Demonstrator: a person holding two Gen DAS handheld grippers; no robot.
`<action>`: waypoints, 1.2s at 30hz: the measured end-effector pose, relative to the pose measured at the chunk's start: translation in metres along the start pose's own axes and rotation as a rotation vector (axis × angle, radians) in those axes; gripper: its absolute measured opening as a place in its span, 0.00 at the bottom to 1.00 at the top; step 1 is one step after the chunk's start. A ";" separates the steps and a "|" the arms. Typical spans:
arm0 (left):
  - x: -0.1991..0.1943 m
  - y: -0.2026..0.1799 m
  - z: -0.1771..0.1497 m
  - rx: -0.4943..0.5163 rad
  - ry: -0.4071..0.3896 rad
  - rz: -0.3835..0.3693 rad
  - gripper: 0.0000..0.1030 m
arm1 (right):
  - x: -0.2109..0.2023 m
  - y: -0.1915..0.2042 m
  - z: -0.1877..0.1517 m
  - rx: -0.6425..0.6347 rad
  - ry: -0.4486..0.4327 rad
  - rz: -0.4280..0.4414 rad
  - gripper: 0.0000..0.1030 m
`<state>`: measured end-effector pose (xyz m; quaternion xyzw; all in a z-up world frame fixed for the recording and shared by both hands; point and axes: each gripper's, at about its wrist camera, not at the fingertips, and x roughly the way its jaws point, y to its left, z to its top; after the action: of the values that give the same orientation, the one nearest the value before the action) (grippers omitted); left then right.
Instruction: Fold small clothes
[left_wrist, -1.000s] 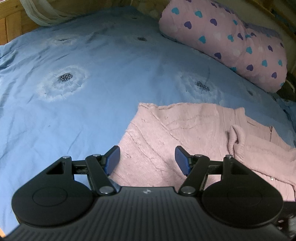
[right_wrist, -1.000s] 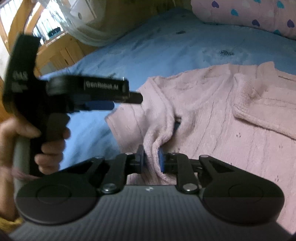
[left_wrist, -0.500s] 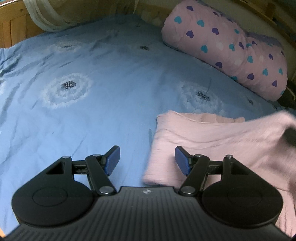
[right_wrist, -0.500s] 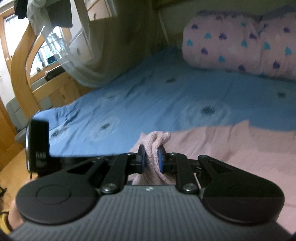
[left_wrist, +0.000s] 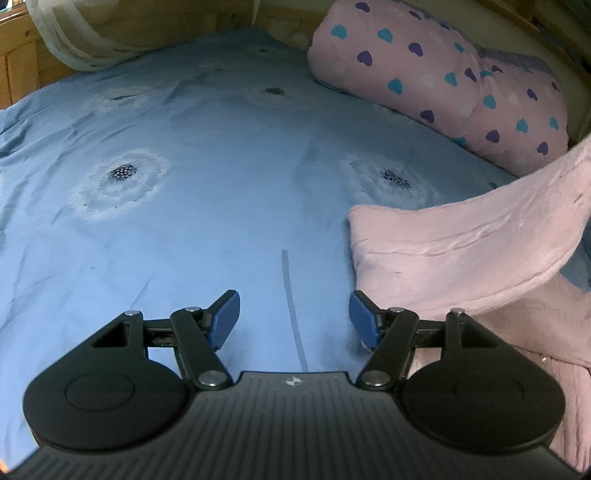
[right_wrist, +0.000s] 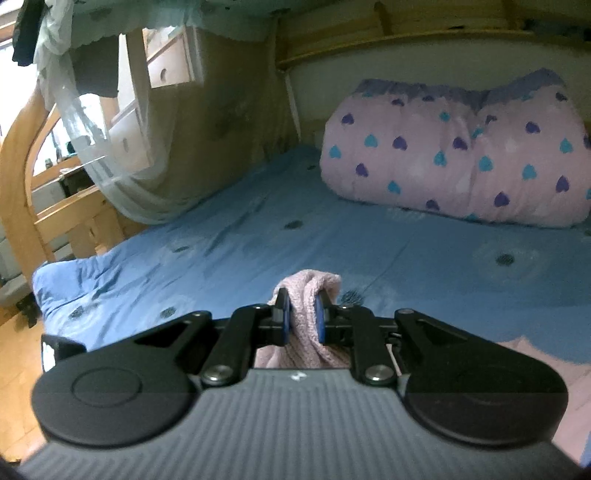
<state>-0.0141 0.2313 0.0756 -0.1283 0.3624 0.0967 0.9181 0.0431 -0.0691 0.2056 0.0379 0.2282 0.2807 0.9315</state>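
A small pink knitted garment lies at the right of the blue bedsheet, with one part lifted up and away to the upper right. My left gripper hovers open over bare sheet just left of the garment, nothing between its blue pads. In the right wrist view my right gripper is shut on a bunched fold of the pink garment, raised above the bed; more of the cloth hangs below at the lower right.
A pink pillow with blue and purple hearts lies at the head of the bed. A wooden bed frame and a gathered net curtain stand at the left edge. Wood floor shows beyond the mattress corner.
The right gripper has risen with the pink cloth pinched in it, pulling the garment's edge off the sheet and rightward. Bare sheet now lies under the left gripper, which has barely moved.
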 end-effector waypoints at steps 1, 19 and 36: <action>0.001 -0.002 0.000 0.006 0.001 -0.002 0.69 | -0.001 -0.001 0.003 -0.007 0.000 -0.009 0.16; 0.011 -0.036 -0.005 0.070 0.022 -0.039 0.69 | -0.053 -0.051 0.018 -0.063 -0.040 -0.194 0.16; 0.019 -0.112 -0.010 0.163 0.013 -0.142 0.69 | -0.033 -0.146 -0.067 -0.011 0.158 -0.352 0.16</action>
<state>0.0236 0.1242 0.0741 -0.0792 0.3647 0.0007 0.9277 0.0625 -0.2133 0.1298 -0.0299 0.3020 0.1168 0.9456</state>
